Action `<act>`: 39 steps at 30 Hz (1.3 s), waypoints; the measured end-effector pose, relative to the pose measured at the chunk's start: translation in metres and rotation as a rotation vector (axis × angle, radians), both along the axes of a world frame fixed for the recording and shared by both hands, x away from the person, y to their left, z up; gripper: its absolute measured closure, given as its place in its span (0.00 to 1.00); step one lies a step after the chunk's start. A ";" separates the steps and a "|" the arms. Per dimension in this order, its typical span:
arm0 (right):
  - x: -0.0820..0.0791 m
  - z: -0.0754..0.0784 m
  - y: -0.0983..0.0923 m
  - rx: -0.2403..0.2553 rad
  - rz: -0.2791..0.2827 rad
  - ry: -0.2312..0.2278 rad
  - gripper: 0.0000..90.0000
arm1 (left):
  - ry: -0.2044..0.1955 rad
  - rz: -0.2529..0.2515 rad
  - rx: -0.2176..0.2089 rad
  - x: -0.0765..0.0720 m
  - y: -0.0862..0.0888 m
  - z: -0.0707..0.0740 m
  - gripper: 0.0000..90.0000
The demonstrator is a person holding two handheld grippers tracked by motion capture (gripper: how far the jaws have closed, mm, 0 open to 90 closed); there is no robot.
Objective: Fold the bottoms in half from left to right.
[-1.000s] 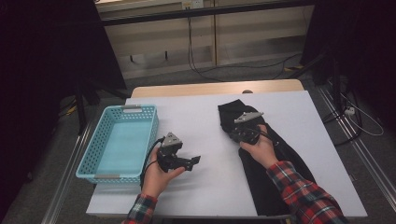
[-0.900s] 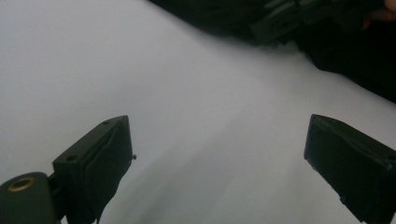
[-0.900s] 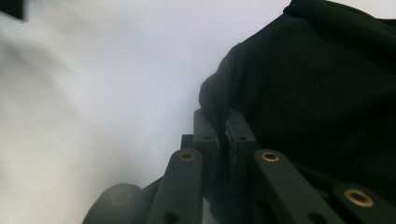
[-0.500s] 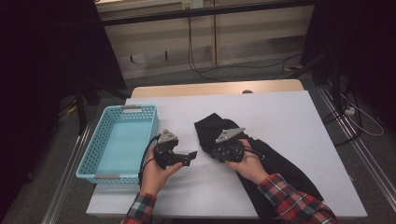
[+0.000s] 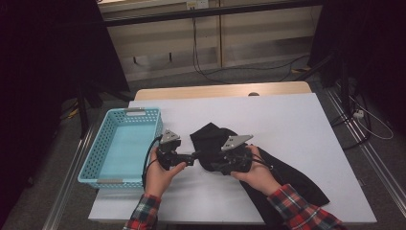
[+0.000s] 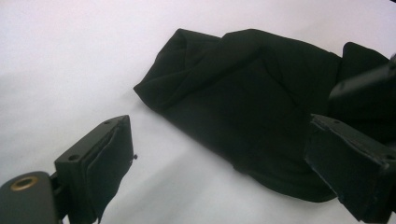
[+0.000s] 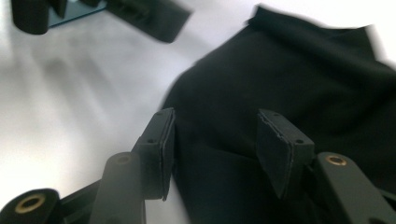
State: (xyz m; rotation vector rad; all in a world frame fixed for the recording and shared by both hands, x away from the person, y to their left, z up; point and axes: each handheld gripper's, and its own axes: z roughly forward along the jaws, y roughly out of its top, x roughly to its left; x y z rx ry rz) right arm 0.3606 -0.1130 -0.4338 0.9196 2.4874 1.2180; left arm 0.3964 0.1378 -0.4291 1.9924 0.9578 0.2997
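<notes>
A black cloth point(image 5: 209, 138) lies on the white table point(image 5: 277, 115), its far end folded over into a bunch; the rest runs toward the near right corner. My right gripper point(image 5: 212, 166) hovers over that bunch, pointing left. Its jaws have just been opening, and in the right gripper view point(image 7: 219, 149) the pads stand apart with the cloth point(image 7: 299, 79) lying under them, not pinched. My left gripper point(image 5: 191, 157) faces it from the left, open, with the cloth's folded edge point(image 6: 243, 102) just ahead of its jaws point(image 6: 229, 163).
A light blue plastic basket point(image 5: 143, 113) stands at the table's left edge, close to the left hand. The table's near edge runs just under both forearms in plaid sleeves. Bare white tabletop lies behind and to the right of the cloth.
The right gripper moved left and toward the person, dragging the cloth's far end over into a fold, then opened and let it go. The left gripper hardly moved.
</notes>
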 end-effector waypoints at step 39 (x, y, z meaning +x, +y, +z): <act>0.041 0.014 -0.057 0.129 -0.205 -0.015 0.96 | -0.045 -0.036 0.082 0.021 -0.009 -0.010 0.39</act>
